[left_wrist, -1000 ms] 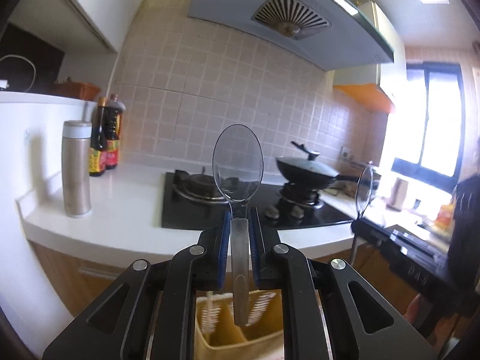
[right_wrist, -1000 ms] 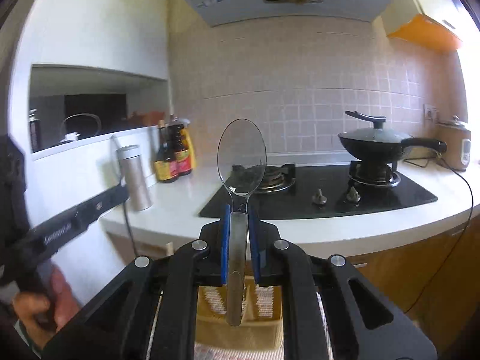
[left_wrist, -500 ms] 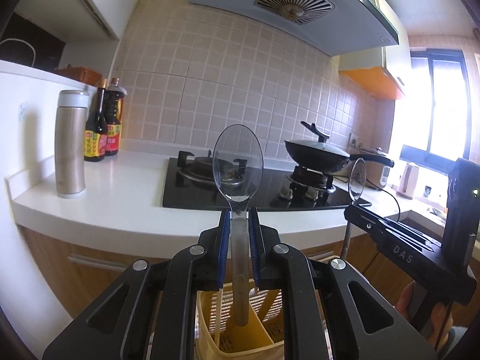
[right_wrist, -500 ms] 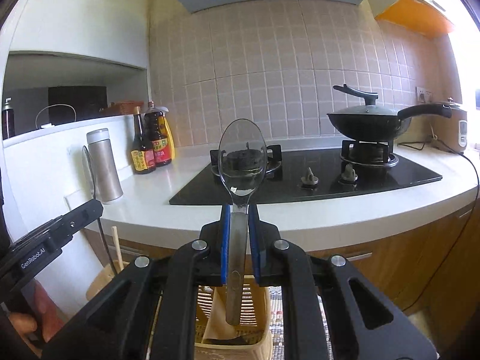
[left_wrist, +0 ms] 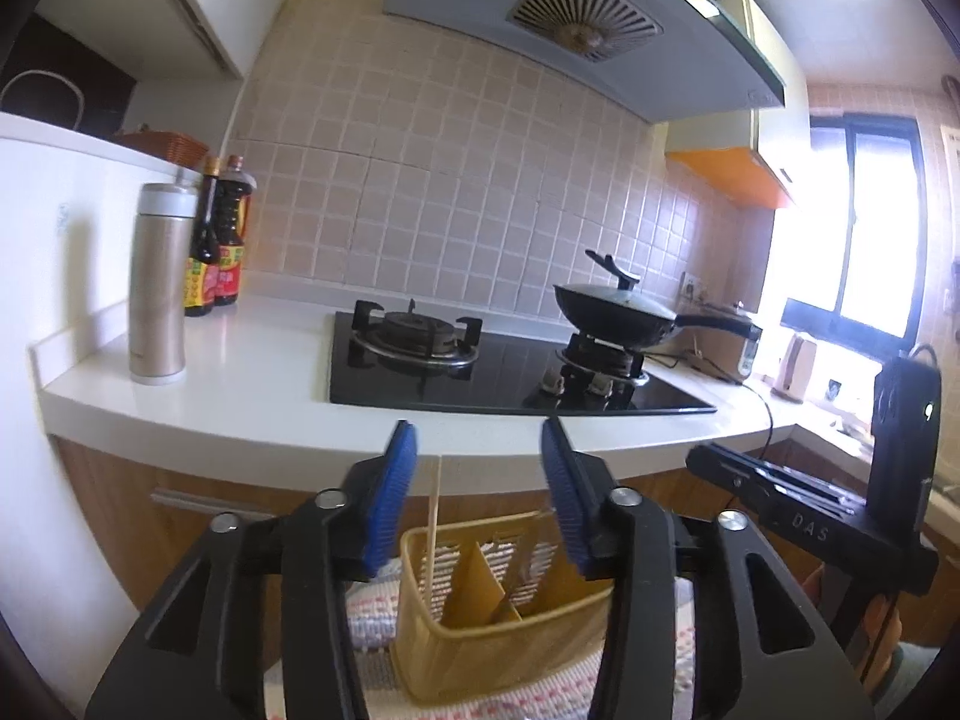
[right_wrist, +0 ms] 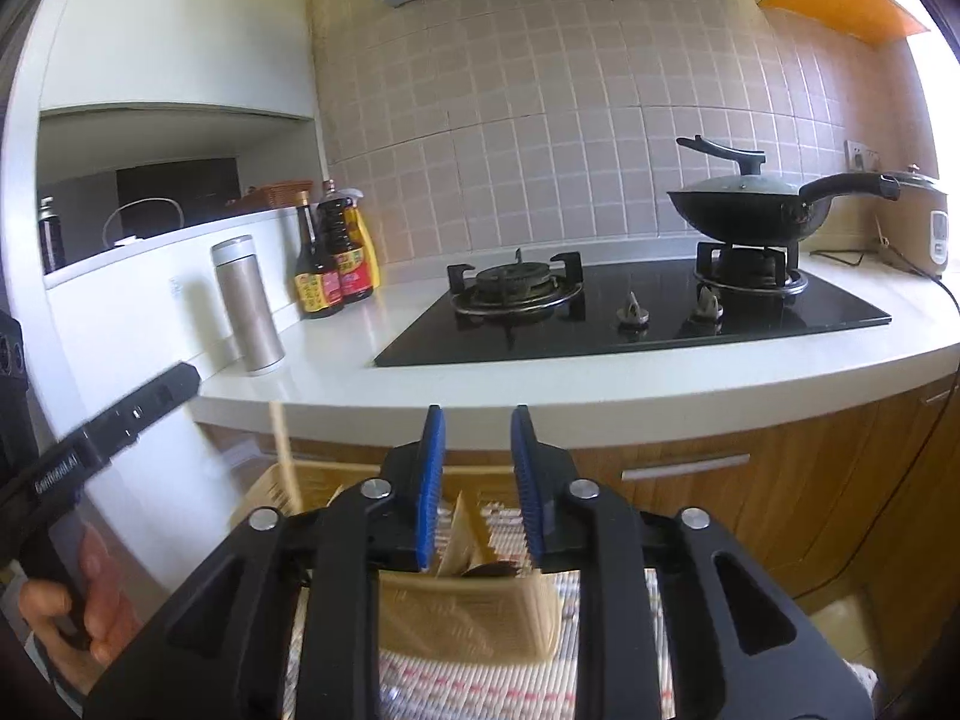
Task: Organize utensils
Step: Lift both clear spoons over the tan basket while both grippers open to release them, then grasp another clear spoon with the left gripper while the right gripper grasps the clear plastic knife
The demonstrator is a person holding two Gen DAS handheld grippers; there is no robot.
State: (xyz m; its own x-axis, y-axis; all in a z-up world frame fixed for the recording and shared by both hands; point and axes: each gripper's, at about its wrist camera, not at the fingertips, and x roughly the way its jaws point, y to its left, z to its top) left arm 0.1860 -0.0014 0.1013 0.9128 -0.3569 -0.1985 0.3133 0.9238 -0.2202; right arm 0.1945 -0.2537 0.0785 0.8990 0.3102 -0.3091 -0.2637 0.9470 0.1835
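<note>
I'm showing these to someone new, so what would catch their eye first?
Probably the open blue-padded left claw filling the foreground, poised over a yellow utensil caddy with a chopstick standing in it. Behind, the black lidded wok sits on the right burner of the gas hob. At the counter's left stand a steel thermos and sauce bottles.

Lidded wok (left_wrist: pixel 612 315) on right burner; flask (left_wrist: pixel 157 282) beside sauce bottles (left_wrist: pixel 216 240) on counter (left_wrist: pixel 240 372).

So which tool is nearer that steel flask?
Left. The left tool is over the yellow basket on the flask side; the right tool is farther, toward the wok. Both have just been opening, empty.
</note>
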